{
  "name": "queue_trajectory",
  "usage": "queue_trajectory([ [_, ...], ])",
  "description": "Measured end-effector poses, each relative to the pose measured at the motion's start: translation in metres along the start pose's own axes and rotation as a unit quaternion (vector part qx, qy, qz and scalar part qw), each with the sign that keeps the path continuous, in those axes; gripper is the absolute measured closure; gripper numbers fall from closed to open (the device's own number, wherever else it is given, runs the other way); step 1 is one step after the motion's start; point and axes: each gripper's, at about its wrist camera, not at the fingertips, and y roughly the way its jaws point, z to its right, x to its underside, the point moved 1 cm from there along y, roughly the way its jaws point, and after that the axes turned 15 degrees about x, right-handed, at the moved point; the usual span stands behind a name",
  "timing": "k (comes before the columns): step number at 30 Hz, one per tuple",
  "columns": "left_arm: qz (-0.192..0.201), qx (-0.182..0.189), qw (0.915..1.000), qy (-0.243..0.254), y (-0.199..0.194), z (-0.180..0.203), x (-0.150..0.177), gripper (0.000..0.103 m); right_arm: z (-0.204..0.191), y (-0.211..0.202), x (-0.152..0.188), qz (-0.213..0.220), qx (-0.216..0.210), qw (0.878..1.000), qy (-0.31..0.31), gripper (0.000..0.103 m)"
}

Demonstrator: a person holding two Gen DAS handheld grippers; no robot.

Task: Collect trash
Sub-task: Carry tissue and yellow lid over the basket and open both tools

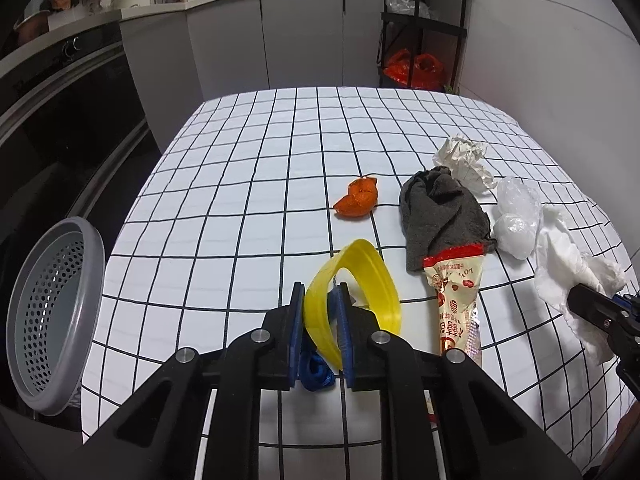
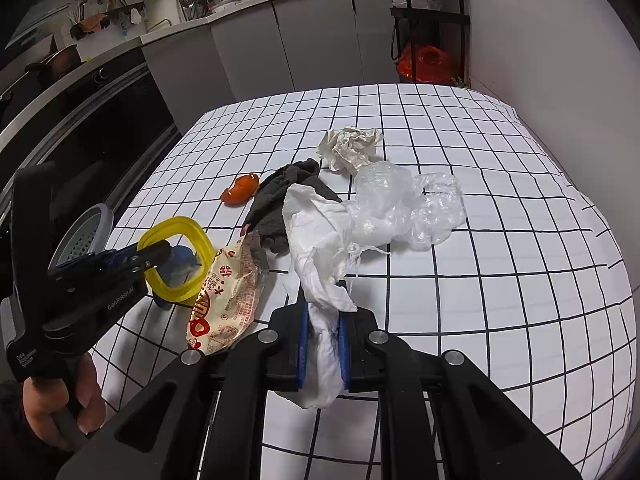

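My left gripper (image 1: pixel 320 296) is shut on the rim of a yellow plastic lid (image 1: pixel 356 280) and holds it just above the checked tablecloth; the lid also shows in the right wrist view (image 2: pixel 176 260). My right gripper (image 2: pixel 324 312) is shut on a white tissue (image 2: pixel 316 248), seen in the left wrist view (image 1: pixel 568 256) too. On the table lie an orange peel (image 1: pixel 357 199), a dark grey cloth (image 1: pixel 440 216), a snack wrapper (image 1: pixel 456 300), crumpled paper (image 1: pixel 464 156) and clear plastic film (image 2: pixel 404 204).
A grey perforated bin (image 1: pixel 52 320) stands off the table's left edge. A dark oven front (image 1: pixel 60 128) is at the left. A black rack with a red bag (image 1: pixel 412 66) stands behind the table, by the kitchen cabinets (image 1: pixel 260 40).
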Motion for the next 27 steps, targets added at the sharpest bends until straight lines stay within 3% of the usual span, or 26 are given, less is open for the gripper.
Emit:
queue_trajectory([
  [20, 0.045, -0.007, 0.9989, -0.013, -0.07, -0.027, 0.009, 0.089, -0.012, -0.021, 0.007, 0.025, -0.003, 1.0, 0.002, 0.091],
  [27, 0.065, -0.018, 0.9976, -0.014, -0.105, -0.05, 0.018, 0.089, -0.038, -0.042, 0.013, 0.039, -0.031, 0.999, 0.004, 0.091],
])
